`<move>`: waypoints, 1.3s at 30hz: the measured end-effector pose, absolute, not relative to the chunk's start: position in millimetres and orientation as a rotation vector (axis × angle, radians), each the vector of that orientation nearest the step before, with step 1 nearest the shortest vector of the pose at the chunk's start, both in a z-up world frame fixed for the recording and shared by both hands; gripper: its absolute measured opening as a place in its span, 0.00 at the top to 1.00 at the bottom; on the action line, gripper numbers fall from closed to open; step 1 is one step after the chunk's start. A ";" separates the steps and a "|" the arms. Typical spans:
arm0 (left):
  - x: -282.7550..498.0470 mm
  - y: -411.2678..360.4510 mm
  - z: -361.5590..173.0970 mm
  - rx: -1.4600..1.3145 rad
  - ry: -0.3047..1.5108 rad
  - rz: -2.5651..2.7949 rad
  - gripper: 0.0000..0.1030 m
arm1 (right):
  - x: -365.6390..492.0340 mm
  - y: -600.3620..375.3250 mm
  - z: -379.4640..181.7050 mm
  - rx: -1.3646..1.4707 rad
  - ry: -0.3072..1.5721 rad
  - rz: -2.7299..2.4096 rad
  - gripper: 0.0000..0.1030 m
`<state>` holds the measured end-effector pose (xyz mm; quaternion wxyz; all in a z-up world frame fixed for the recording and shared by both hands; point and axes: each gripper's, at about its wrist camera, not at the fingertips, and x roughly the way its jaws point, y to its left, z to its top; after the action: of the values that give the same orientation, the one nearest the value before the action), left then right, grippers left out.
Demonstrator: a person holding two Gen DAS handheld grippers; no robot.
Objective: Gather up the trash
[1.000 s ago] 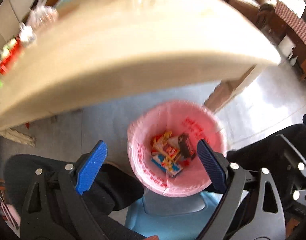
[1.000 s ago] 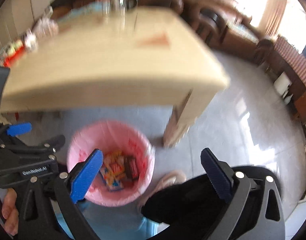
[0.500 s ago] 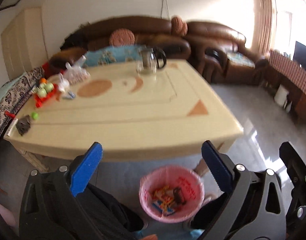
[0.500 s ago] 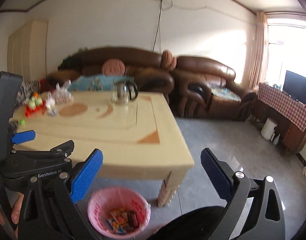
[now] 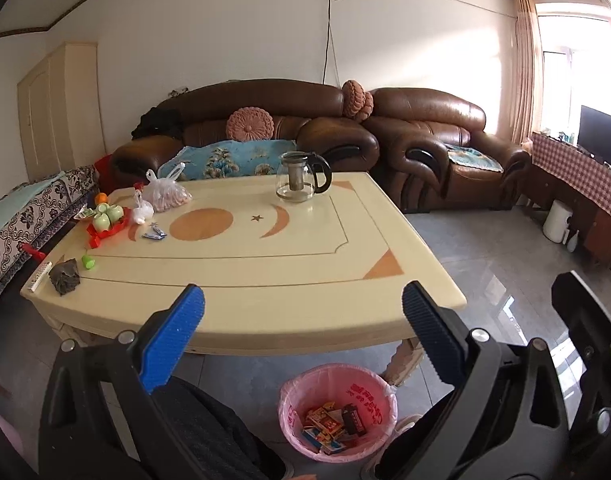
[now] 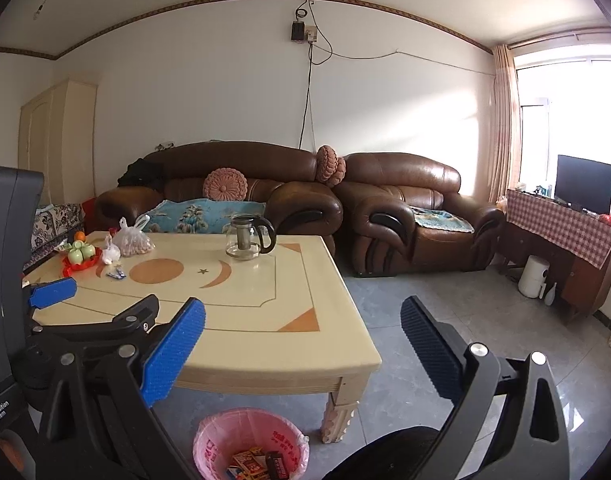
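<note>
Trash sits in the pink-lined bin (image 5: pixel 337 412) on the floor, at six o'clock in the left wrist view, just in front of the cream table (image 5: pixel 245 264) by its near right leg; coloured wrappers (image 5: pixel 325 428) and a dark packet lie inside. Both tools hang above it with nothing between their blue pads: the left gripper (image 5: pixel 303 316) spread wide, the right gripper (image 6: pixel 301 326) equally wide. On the tabletop, a small blue-and-white wrapper (image 5: pixel 154 235) lies at ten o'clock from the table's centre, beside the orange circle inlay. Farther left stand green cups on a red tray (image 5: pixel 105 220), a knotted plastic bag (image 5: pixel 167 196), and a dark crumpled lump (image 5: pixel 65 276) near the front left edge. A glass teapot (image 5: pixel 301 178) stands at twelve o'clock, before the brown sofa (image 5: pixel 265 128).
</note>
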<state>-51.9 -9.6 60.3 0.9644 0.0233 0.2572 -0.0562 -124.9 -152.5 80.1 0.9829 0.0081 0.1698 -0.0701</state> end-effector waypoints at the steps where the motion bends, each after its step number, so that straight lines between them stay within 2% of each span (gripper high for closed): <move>1: -53.3 -8.4 61.4 0.036 0.518 -0.113 0.06 | -125.6 -153.2 80.3 0.022 0.343 -0.138 0.07; 39: -59.4 -1.9 68.1 0.038 0.511 -0.078 0.06 | -128.1 -152.4 85.5 0.025 0.354 -0.152 0.07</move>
<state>-59.4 -1.9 68.1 0.9666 0.0189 0.2526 -0.0384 -128.1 -152.4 85.5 0.9814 0.0123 0.1758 -0.0756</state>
